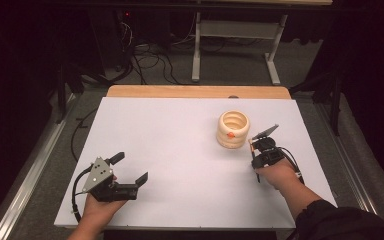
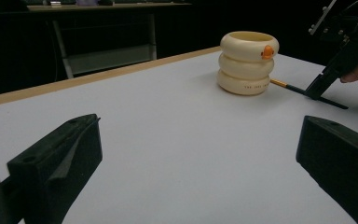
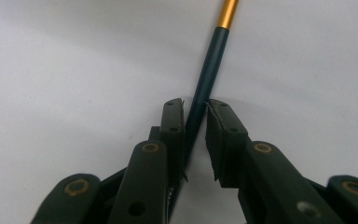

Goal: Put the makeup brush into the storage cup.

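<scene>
Your right gripper pinches the brush, which lies on the desk near its right edge, just beside the holder. The grasp looks made; lifting and dropping it in remains. Your left gripper rests spread near the front-left corner.

We lose the brush tip past the right gripper view's top edge, and its rear end hides between the right gripper jaws; the holder's small print seems unreadable.
</scene>
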`<state>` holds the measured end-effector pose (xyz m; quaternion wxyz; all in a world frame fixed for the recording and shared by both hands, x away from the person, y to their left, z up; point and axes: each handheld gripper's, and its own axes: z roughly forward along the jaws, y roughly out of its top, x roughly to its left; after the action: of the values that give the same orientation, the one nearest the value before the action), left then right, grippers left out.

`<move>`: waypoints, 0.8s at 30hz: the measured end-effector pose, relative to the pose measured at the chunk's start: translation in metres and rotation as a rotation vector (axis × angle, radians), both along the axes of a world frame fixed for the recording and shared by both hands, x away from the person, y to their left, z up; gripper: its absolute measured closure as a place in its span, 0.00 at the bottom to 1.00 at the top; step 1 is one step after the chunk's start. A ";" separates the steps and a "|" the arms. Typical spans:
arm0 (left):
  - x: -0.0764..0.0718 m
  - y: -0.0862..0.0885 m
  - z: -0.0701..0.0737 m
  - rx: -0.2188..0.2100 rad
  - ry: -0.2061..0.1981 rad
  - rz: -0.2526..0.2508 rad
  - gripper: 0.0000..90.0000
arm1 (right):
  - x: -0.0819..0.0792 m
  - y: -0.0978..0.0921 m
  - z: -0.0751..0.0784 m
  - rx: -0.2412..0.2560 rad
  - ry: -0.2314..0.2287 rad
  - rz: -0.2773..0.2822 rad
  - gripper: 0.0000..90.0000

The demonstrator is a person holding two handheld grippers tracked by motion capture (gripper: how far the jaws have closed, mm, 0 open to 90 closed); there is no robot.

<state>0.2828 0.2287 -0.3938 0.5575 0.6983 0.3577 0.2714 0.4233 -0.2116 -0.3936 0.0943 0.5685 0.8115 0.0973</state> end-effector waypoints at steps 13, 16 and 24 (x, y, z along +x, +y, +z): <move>-0.001 -0.001 0.000 0.002 -0.006 0.000 0.02 | 0.008 -0.002 0.000 0.017 0.051 -0.006 0.87; -0.001 0.000 0.000 0.000 -0.007 0.002 0.02 | 0.009 -0.002 0.000 0.016 0.060 -0.006 0.87; -0.002 0.000 0.001 -0.003 -0.012 0.005 0.02 | 0.014 -0.001 0.001 0.010 0.091 -0.009 0.91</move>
<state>0.2810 0.2291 -0.3928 0.5598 0.6949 0.3567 0.2765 0.4372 -0.2129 -0.3930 0.0548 0.5763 0.8120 0.0750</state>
